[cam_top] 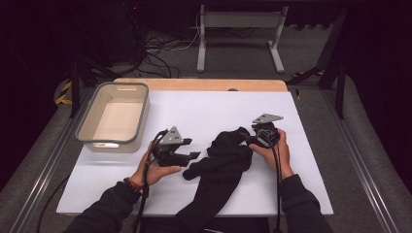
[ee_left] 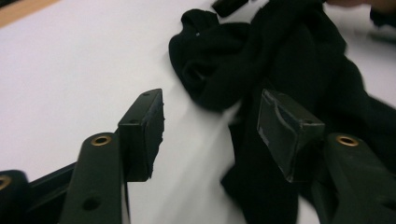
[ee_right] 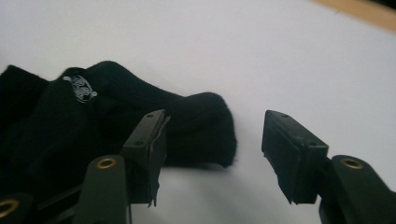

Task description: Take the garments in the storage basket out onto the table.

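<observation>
1. A crumpled black knitted fabric garment (cam_top: pixel 221 162) lies on the white table (cam_top: pixel 204 111), near its front edge, with a long part trailing off that edge toward the person.
2. The left gripper (cam_top: pixel 194 156), held in the person's left hand (cam_top: pixel 150 170), sits just to the left of the garment and points at it. In the left gripper view its jaws stand spread, with bare table and the garment's edge showing between them; the pads press on nothing.
3. The right gripper (cam_top: pixel 248 141), held in the right hand (cam_top: pixel 277 153), is at the garment's upper right corner. In the right gripper view its jaws are also spread, and the rounded end of the garment (ee_right: pixel 201 126) lies just beside and behind one jaw, not pinched.
4. A small white label (ee_right: pixel 80 88) shows on the ribbed cloth in the right gripper view.
5. A beige rectangular plastic bin with a grey rim (cam_top: pixel 141 121) stands at the table's left side, well apart from the garment.
</observation>
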Tool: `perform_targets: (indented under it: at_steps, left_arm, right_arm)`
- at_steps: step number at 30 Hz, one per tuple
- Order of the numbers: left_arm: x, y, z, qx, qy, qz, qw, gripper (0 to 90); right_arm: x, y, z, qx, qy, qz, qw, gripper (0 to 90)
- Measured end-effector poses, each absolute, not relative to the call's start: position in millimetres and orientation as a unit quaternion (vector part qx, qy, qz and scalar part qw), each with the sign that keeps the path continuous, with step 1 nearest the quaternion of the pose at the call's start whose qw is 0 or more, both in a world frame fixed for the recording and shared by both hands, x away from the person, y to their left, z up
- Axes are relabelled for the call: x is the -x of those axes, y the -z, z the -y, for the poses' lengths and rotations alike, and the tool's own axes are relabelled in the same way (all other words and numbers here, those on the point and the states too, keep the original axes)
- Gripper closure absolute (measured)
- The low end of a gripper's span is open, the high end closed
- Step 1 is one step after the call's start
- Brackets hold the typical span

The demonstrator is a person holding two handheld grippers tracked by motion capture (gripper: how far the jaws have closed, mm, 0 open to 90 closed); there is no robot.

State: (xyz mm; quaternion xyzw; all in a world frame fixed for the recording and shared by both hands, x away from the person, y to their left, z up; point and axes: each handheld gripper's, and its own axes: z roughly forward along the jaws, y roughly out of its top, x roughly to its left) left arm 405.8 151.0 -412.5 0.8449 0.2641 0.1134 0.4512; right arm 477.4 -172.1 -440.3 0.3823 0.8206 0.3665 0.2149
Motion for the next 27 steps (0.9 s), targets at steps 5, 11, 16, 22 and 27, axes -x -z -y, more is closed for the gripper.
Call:
perform_targets:
  at_steps: [5,11,16,22,27]
  left_arm:
    - [-452,438,-118,-0.849,-0.099,-0.306,0.419,36.1]
    - [-462,458,-102,-0.867,-0.081,-0.308,0.383,36.1]
    - [-456,457,-98,-0.876,-0.102,-0.291,0.370,56.8]
    - [-454,450,-94,-0.892,-0.108,-0.256,0.356,88.8]
    - [-465,430,-115,-0.874,-0.145,-0.276,0.373,88.9]
  right_arm:
    - [-491,454,167,-0.387,-0.351,-0.830,0.193,36.5]
    - [-499,453,174,-0.405,-0.355,-0.820,0.194,38.1]
    - [-507,453,171,-0.394,-0.368,-0.826,0.162,60.7]
    - [-502,445,158,-0.364,-0.336,-0.845,0.203,81.3]
    - [-495,429,165,-0.370,-0.351,-0.818,0.265,81.6]
